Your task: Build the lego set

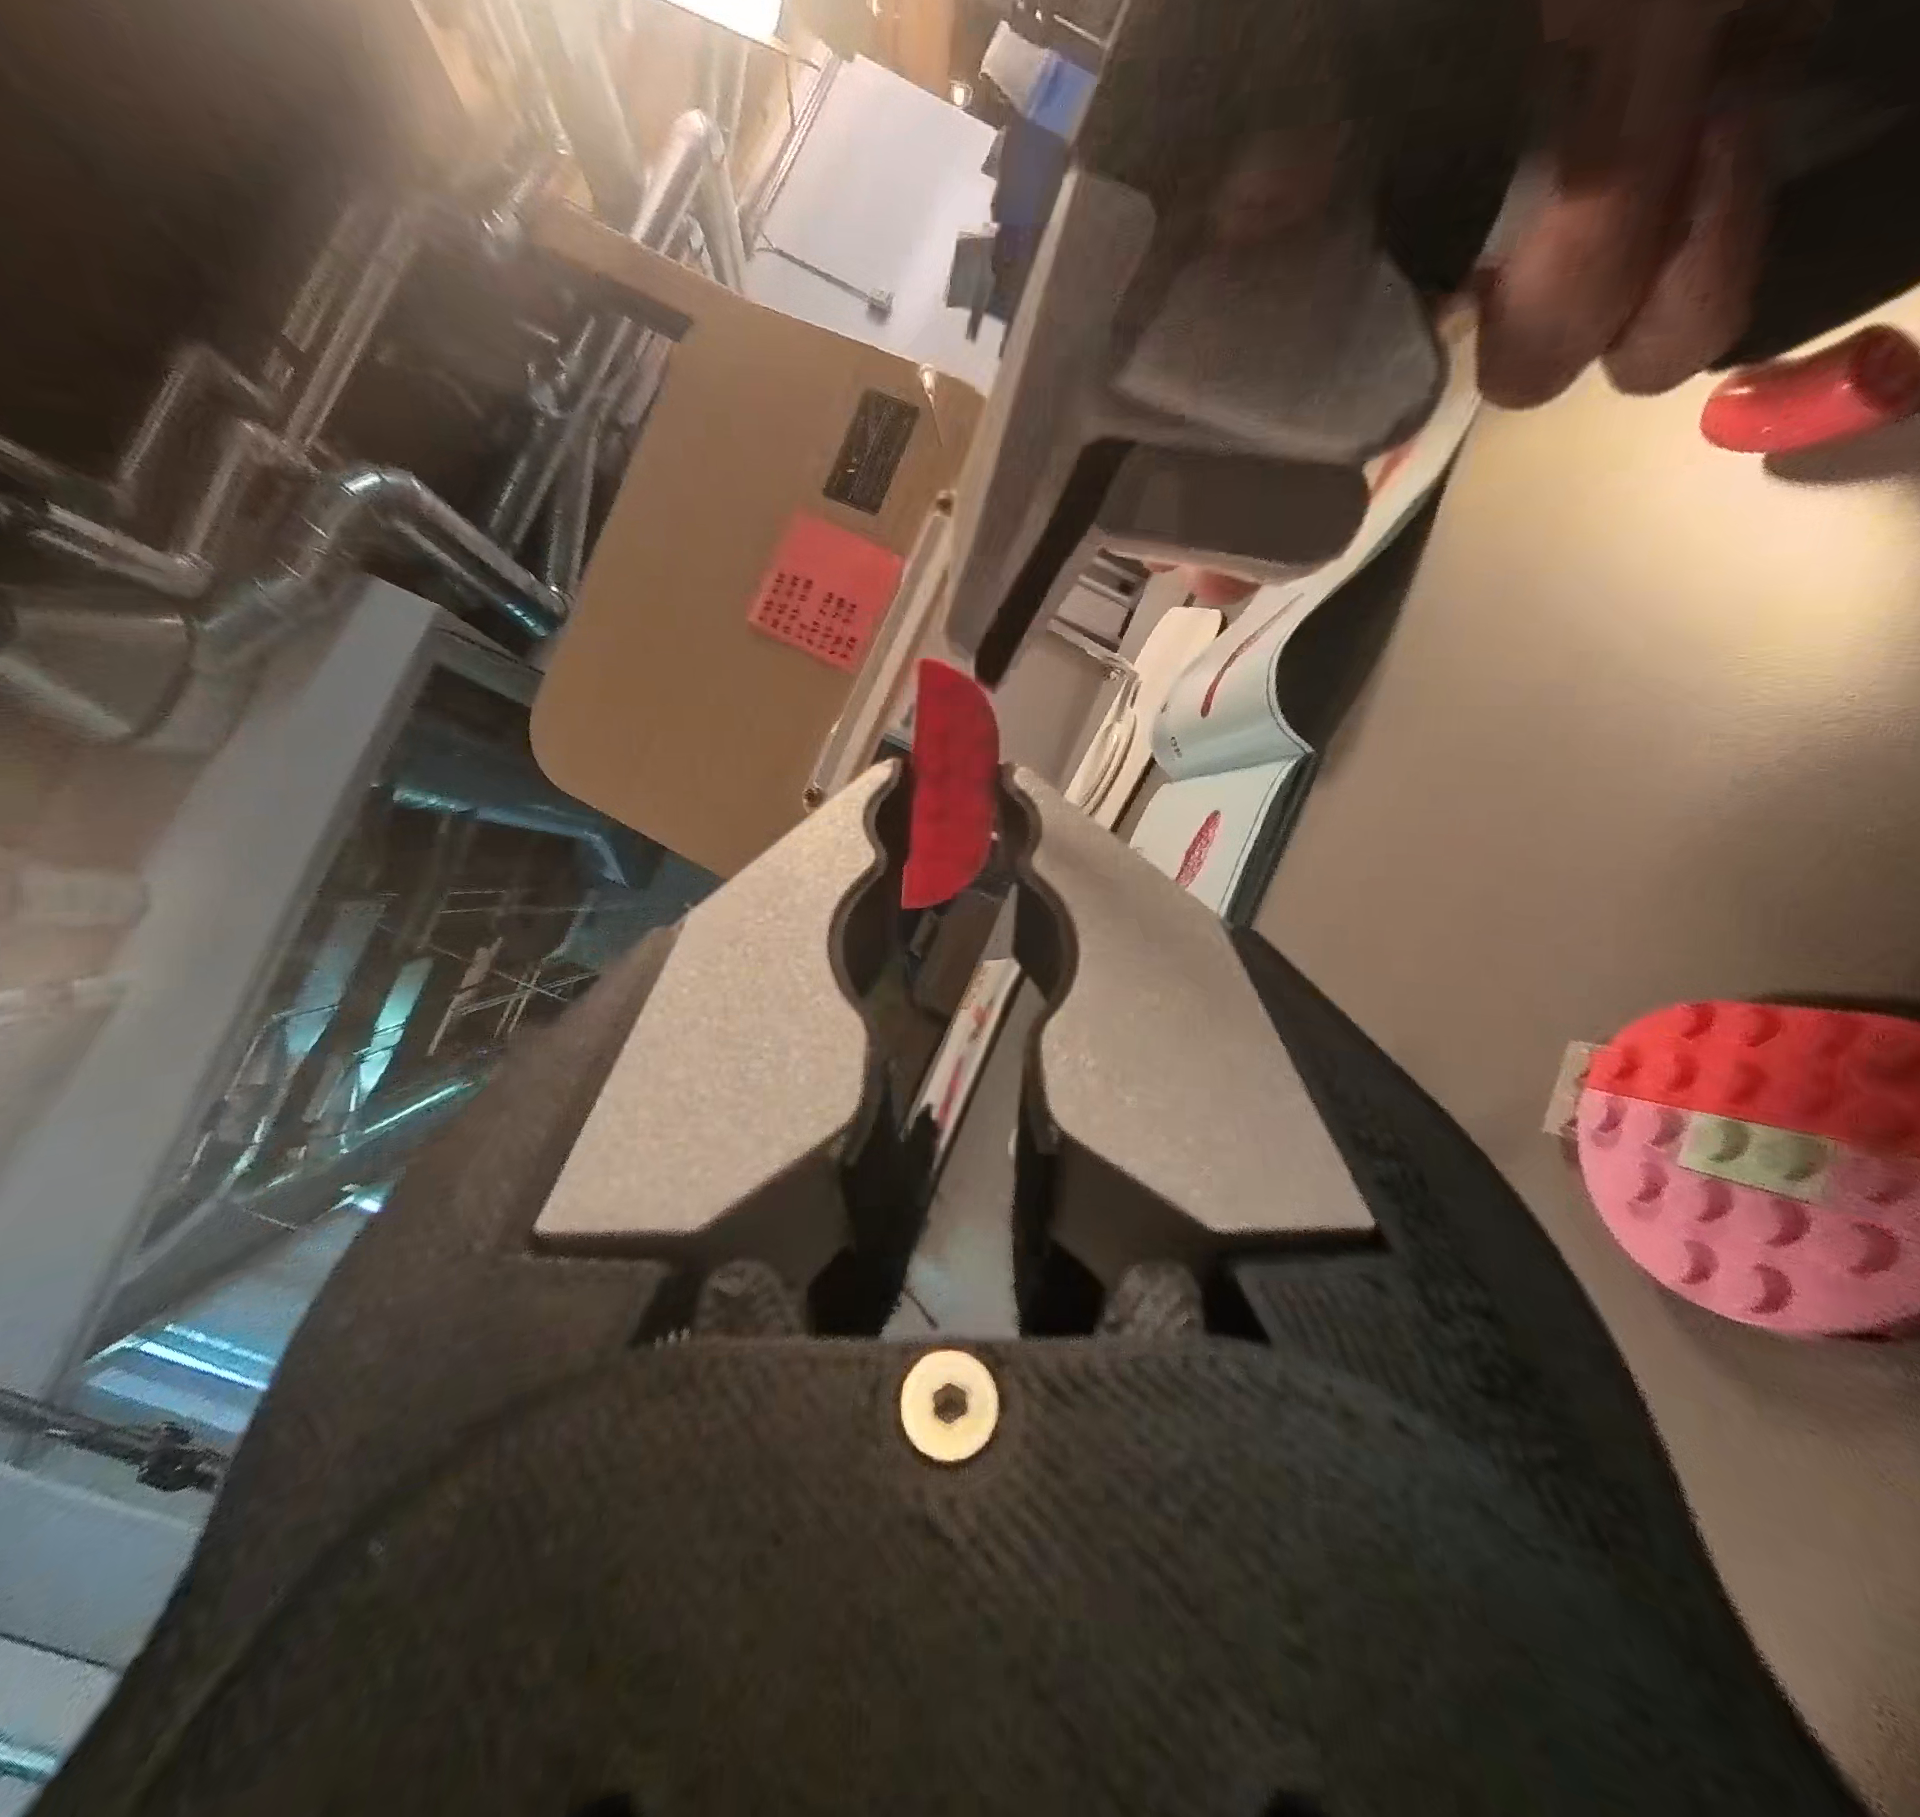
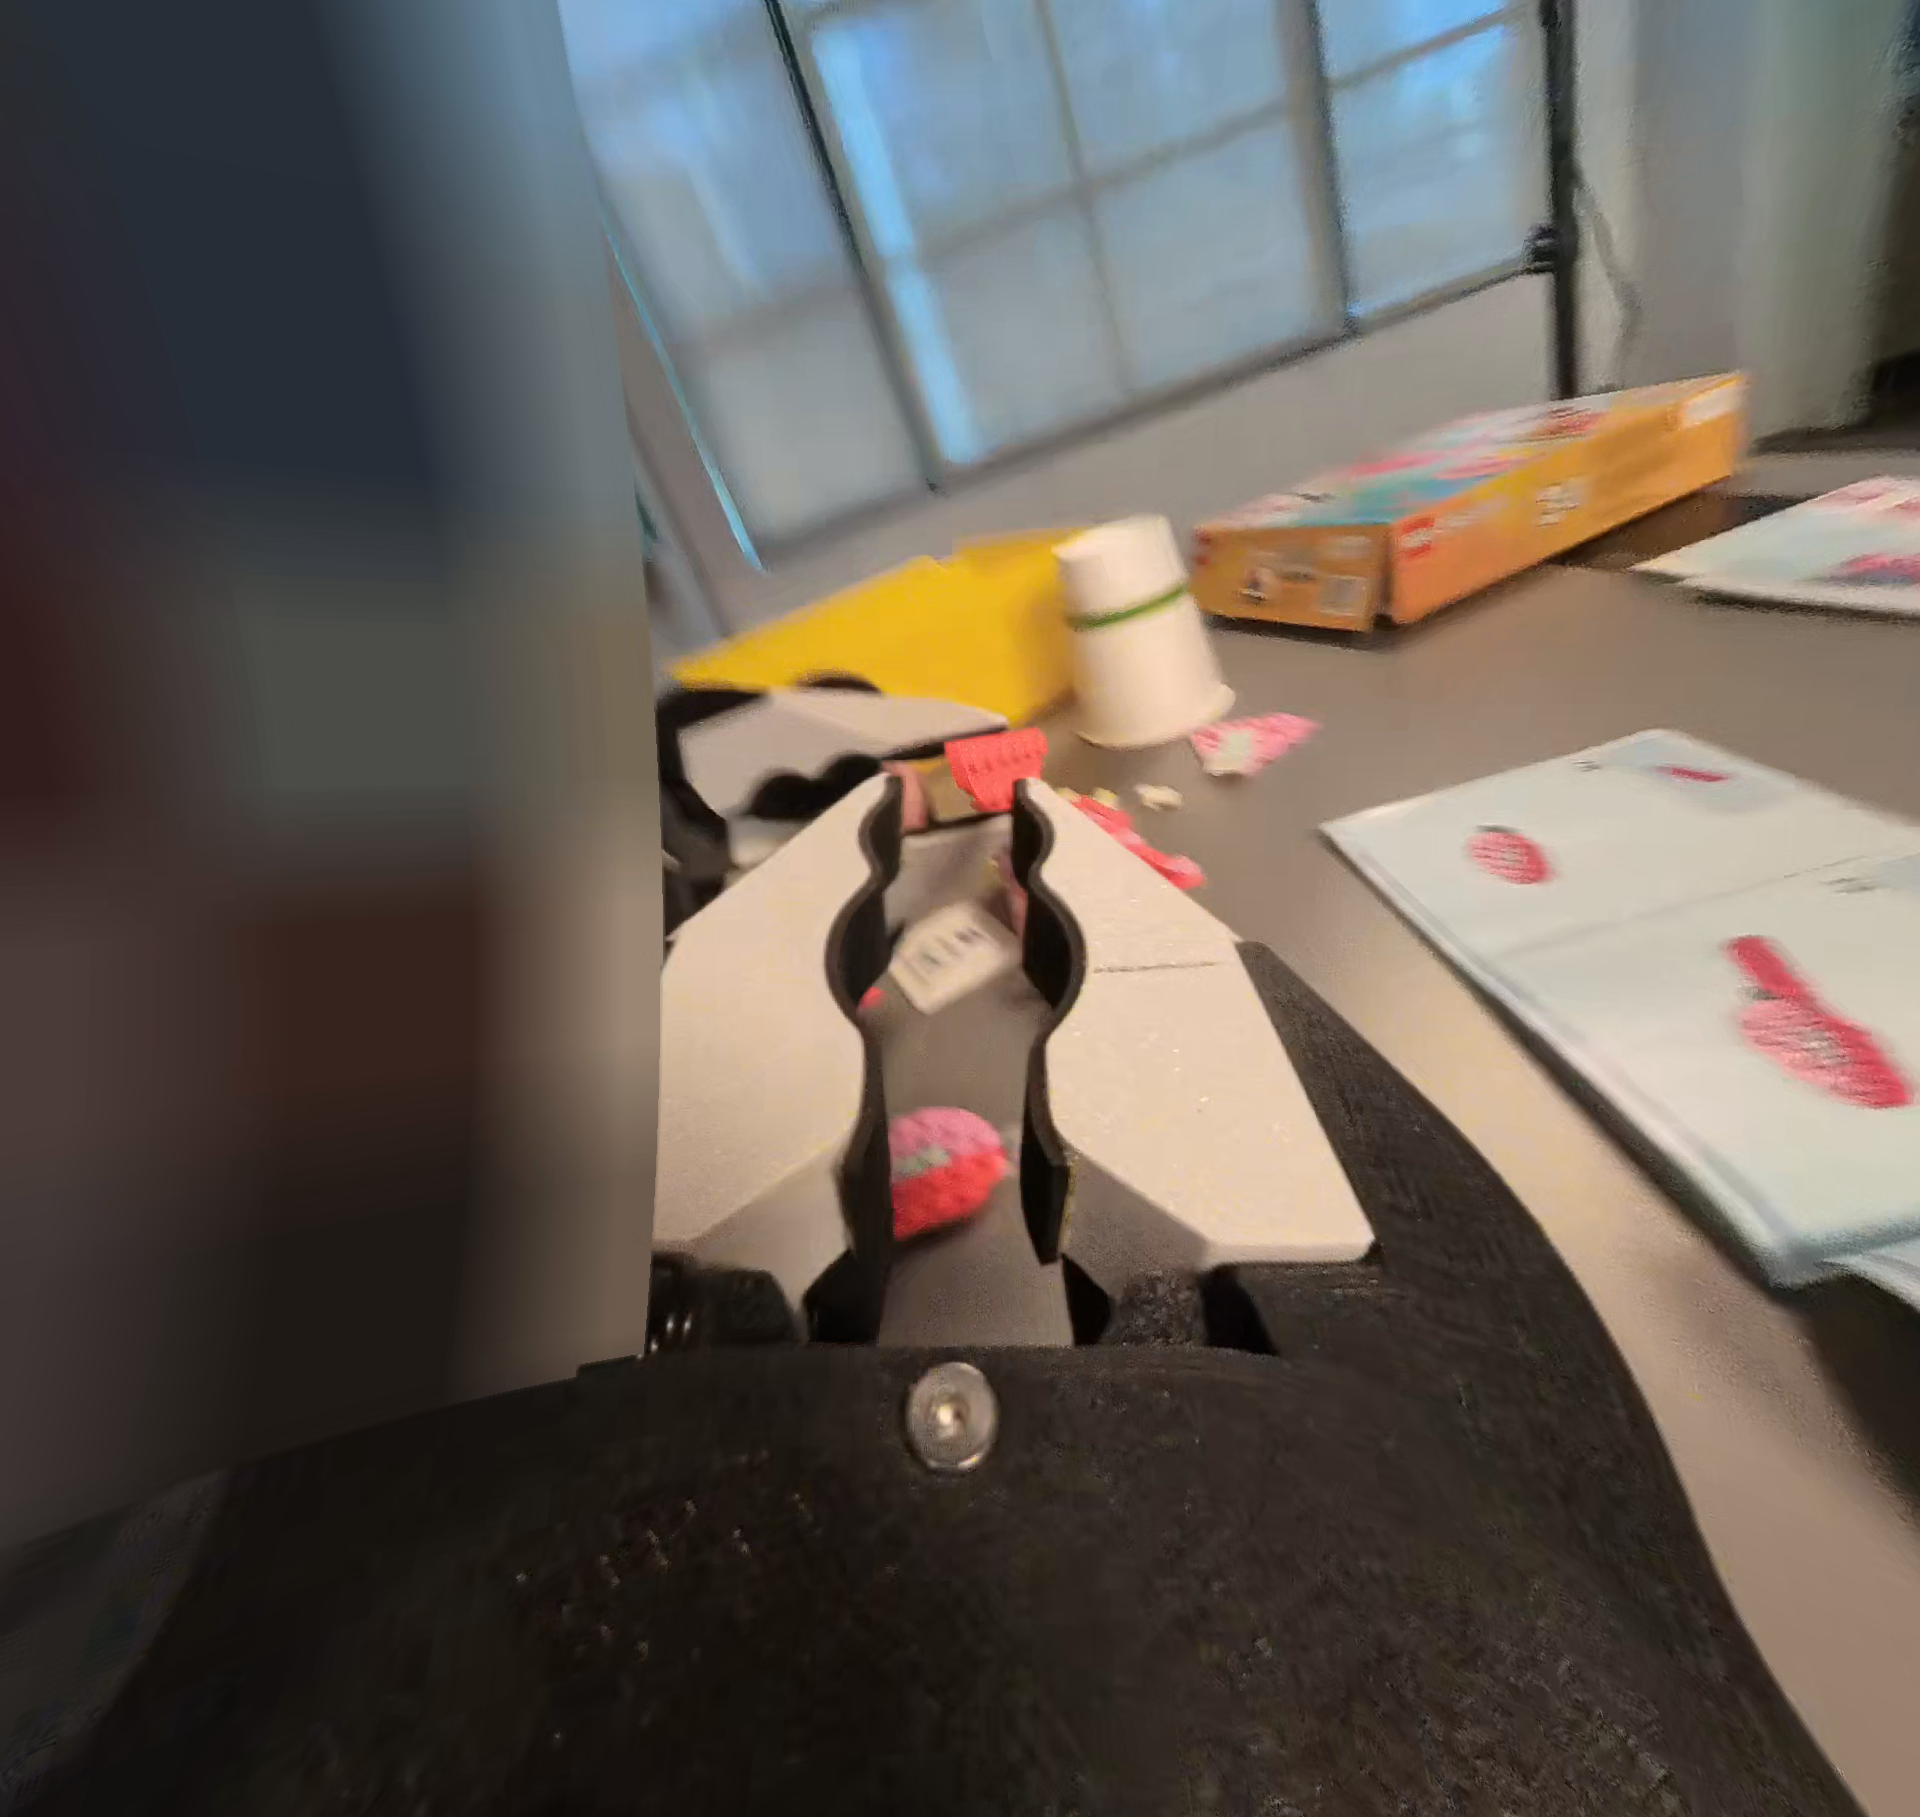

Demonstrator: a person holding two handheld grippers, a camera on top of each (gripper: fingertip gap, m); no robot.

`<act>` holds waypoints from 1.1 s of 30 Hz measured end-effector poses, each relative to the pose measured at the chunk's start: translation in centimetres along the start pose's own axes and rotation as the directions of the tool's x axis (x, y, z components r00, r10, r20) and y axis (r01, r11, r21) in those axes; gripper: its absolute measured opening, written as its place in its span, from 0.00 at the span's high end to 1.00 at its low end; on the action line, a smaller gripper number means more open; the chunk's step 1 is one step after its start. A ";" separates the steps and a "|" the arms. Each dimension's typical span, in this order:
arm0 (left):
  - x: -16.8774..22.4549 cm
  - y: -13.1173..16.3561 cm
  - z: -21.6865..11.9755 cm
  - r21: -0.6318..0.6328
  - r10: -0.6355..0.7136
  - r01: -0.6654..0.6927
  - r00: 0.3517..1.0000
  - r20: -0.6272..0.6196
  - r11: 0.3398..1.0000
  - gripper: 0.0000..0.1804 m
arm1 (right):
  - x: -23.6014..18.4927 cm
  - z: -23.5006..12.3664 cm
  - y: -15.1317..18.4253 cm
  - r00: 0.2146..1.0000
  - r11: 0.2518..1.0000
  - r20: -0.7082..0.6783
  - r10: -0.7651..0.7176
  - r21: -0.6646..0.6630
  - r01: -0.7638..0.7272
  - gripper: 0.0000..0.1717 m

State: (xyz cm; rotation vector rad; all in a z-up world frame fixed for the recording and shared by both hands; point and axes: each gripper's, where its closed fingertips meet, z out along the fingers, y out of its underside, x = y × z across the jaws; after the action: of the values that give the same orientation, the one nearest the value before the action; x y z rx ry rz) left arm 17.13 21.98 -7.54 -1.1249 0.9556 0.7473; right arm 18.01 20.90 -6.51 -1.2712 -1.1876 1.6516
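Note:
My left gripper (image 1: 951, 780) is shut on a small red half-round plate (image 1: 951, 801) and holds it upright at the fingertips, above the table. It also shows in the right wrist view (image 2: 966, 728), with the red plate (image 2: 992, 765) sticking out of its tips. My right gripper (image 2: 954, 796) is open, and its tips are just short of that red plate, with nothing between the pads. A red and pink studded build (image 1: 1756, 1175) lies on the table to the right of my left gripper. It also shows low between my right fingers (image 2: 940, 1180).
An open instruction booklet (image 2: 1662, 936) lies at the right. An upturned white paper cup (image 2: 1138, 635), a yellow box (image 2: 914, 624) and an orange box (image 2: 1475, 520) stand farther back. Loose pink pieces (image 2: 1252, 739) are scattered near the cup. A hand (image 1: 1558, 313) and a red piece (image 1: 1808, 406) show at upper right.

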 end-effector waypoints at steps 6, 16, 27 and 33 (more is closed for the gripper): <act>0.7 -0.2 -0.1 0.004 0.062 -0.062 0.998 -0.033 0.998 0.92 | 0.4 0.4 0.8 0.981 0.983 -0.082 -0.175 -0.063 0.170 0.99; -1.4 -2.3 -2.3 0.058 -0.631 0.739 0.611 -0.478 0.672 0.73 | -1.9 -0.7 -0.4 0.976 0.978 0.080 -0.202 0.070 0.196 1.00; -0.9 -4.1 -2.9 -0.003 -0.698 0.891 0.354 -0.622 0.454 0.88 | -2.8 -0.9 -0.6 0.971 0.978 0.140 -0.196 0.104 0.182 1.00; -1.6 -2.5 -1.9 0.103 -0.659 0.763 0.610 -0.440 0.638 0.98 | -0.9 -0.6 -1.1 0.992 0.986 0.039 -0.120 0.122 0.114 0.99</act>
State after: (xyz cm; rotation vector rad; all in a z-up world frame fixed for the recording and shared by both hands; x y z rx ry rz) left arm 18.18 19.43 -5.42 -1.2780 0.7660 -0.2855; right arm 18.83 20.53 -5.28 -1.0752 -1.1505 1.6475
